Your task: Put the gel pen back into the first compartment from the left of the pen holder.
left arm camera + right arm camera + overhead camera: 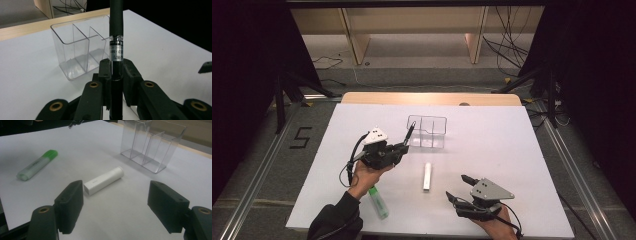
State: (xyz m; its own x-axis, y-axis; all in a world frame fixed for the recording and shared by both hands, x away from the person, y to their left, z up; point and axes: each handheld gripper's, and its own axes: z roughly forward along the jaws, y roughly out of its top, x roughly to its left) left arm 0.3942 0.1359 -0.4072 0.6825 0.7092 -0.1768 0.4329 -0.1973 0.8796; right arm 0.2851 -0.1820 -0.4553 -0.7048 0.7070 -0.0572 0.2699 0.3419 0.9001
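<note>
Your left gripper [404, 146] pinches a black pen [116, 37] between its pads, carrying it toward the clear holder [427, 131] at mid-table. By the look of it, the step in hand is the delivery: pen lifted, holder not yet reached. In the high view the pen's long axis runs up and away from your hand, its far tip tilted toward the holder's near left corner, just beside the rim but not inside. In the left gripper view the pen stands straight up between the jaws, with the holder's 3 compartments beyond it and to the left.

The next move likely calls for bringing the tip over 1 compartment, righting the pen closer to upright, then lowering before you let go; a slanted entry could catch a divider.

A green highlighter [378, 201] lies by your left forearm. A white tube [427, 175] lies between your hands, its long axis pointing toward the holder. Your right gripper [455, 187] rests near the front edge, jaws spread wide and empty, aimed at the tube.
</note>
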